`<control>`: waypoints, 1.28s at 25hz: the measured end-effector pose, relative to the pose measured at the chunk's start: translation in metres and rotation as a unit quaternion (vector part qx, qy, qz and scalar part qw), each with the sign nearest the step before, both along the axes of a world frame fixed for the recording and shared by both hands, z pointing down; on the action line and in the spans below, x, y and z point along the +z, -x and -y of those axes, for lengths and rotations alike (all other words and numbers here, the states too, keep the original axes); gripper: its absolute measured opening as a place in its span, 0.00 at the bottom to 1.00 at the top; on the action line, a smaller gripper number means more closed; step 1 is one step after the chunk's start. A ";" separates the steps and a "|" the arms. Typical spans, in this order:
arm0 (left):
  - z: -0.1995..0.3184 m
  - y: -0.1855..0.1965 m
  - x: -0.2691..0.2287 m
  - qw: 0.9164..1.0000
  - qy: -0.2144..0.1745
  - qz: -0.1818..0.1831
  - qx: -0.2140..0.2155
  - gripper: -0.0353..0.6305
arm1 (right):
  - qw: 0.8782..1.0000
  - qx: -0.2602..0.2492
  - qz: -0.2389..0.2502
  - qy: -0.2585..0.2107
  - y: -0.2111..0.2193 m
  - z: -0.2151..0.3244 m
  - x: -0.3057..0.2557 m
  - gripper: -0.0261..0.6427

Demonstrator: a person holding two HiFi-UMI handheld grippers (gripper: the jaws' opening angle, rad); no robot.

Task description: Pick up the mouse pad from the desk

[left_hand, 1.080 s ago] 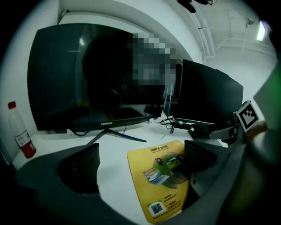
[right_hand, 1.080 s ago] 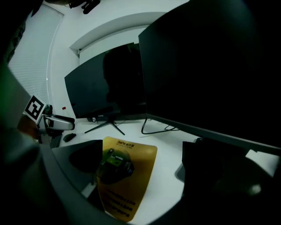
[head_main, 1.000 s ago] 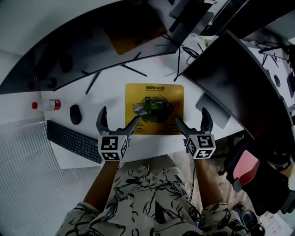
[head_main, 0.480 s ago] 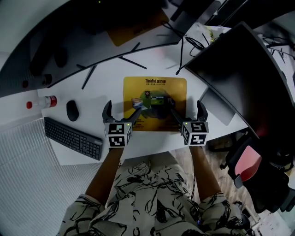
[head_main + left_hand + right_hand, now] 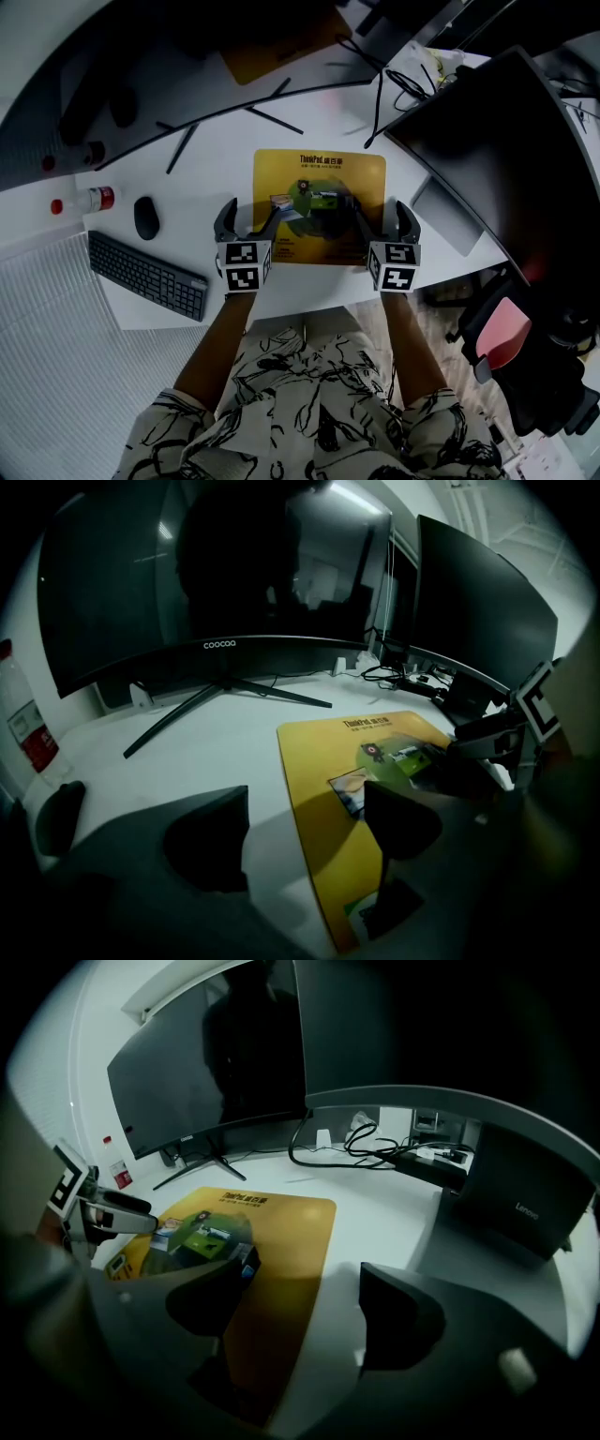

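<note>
Yellow mouse pad (image 5: pixel 281 178) straddled by left gripper (image 5: pixel 248 217) and right gripper (image 5: pixel 380 217) fingers, narrowing, unclenched

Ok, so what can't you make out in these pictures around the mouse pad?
- Head view: near corners of the mouse pad, under the left gripper and right gripper, whose jaws have just been closing, a pad edge between them; contact unclear.
- Left gripper view: label of the bottle, cut by the left edge.
- Head view: pad's small print, too small.

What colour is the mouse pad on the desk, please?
The mouse pad is yellow with a green picture; clearest in the head view.
</note>
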State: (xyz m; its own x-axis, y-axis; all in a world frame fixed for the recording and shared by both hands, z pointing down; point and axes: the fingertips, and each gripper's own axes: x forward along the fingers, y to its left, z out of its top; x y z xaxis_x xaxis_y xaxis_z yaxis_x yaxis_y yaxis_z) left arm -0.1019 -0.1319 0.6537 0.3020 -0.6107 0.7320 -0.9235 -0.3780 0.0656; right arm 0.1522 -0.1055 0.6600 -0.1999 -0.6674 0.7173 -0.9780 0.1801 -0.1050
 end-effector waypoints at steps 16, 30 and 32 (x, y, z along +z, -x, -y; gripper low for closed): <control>-0.009 -0.009 0.005 1.000 0.015 -0.008 -0.016 0.38 | 1.000 0.005 -0.005 -0.007 0.008 -0.002 -0.003 0.49; -0.010 -0.013 0.006 1.000 0.021 -0.004 0.006 0.31 | 1.000 -0.002 -0.006 -0.006 0.008 -0.002 -0.003 0.25; -0.010 -0.014 0.006 1.000 0.021 -0.005 0.011 0.29 | 1.000 -0.015 -0.012 -0.008 0.013 -0.002 -0.003 0.20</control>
State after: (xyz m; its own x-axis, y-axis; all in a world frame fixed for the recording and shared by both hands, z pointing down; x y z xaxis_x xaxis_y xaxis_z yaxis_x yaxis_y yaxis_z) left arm -0.0874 -0.1215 0.6594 0.3222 -0.5730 0.7536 -0.9143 -0.3948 0.0906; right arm 0.1392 -0.1032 0.6566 -0.2029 -0.6726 0.7117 -0.9743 0.2112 -0.0781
